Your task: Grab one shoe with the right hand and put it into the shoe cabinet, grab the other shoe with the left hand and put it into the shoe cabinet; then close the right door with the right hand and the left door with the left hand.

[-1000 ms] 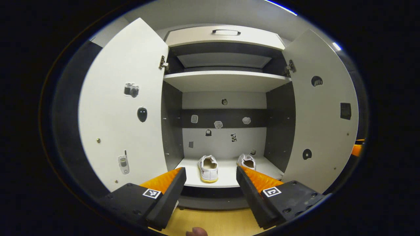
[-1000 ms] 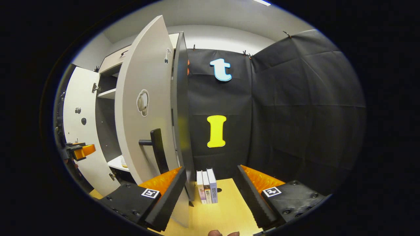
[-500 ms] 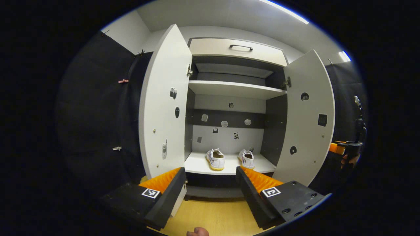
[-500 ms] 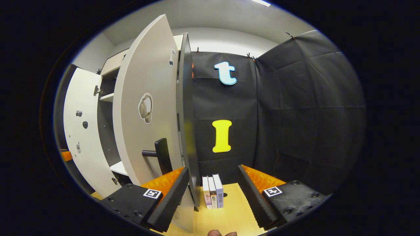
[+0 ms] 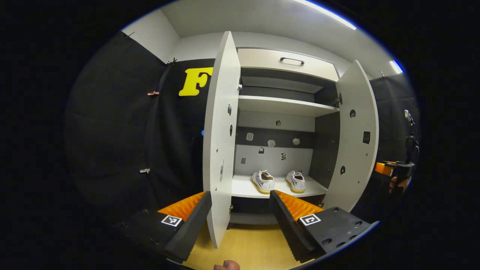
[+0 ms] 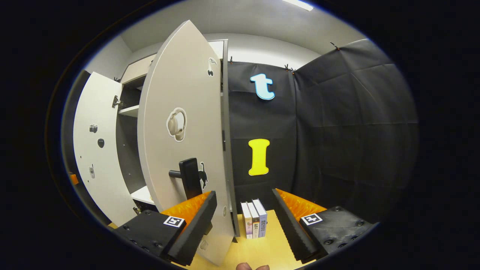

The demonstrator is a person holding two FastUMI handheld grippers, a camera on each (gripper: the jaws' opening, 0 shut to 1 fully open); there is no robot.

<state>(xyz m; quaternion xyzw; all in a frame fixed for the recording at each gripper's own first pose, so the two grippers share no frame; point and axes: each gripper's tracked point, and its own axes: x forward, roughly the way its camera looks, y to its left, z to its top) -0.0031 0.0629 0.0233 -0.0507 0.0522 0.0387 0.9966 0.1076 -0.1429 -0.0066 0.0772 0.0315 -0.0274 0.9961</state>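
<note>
Black cloth walls (image 6: 337,123), pale wood floor (image 5: 255,251), white ceiling with strip lights (image 5: 326,13).

Right door (image 6: 187,150) ajar, maybe touching open jaws

Black gripper (image 5: 240,221) bodies carry square tags, screws.

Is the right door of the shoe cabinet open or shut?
Open: the right door stands swung out, and both shoes show on the shelf inside.
</note>
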